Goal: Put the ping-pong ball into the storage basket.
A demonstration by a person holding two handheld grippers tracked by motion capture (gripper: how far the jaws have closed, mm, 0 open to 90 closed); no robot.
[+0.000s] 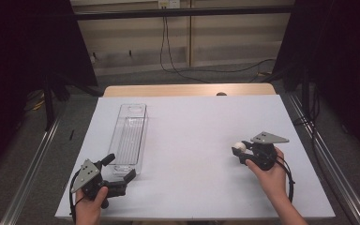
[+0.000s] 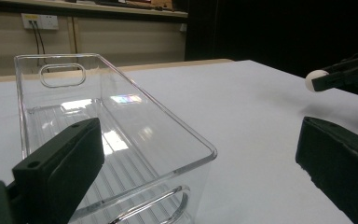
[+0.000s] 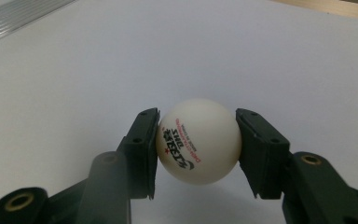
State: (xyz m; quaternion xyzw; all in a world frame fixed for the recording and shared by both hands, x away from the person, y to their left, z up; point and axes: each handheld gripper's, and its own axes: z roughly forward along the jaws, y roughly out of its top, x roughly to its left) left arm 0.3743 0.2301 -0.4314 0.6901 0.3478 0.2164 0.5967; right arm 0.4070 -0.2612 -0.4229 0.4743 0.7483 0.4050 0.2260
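A white ping-pong ball (image 3: 198,140) with black and red print sits between the two black pads of my right gripper (image 3: 197,149), which is shut on it just above the white table. In the high view that right gripper (image 1: 240,149) is at the right of the table with the ball (image 1: 238,147) at its tip. A clear plastic bin (image 1: 129,137) lies lengthwise at the left. My left gripper (image 1: 121,168) rests open at the bin's near end, its jaws spread either side of the bin's (image 2: 121,126) near corner. The ball (image 2: 315,78) also shows at the far right of the left gripper view.
The white table top (image 1: 192,140) has bare room between the bin and the right gripper. A wooden strip (image 1: 187,90) runs along the far edge. Metal rails (image 1: 33,164) flank the table; cables (image 1: 168,51) hang at the back wall.
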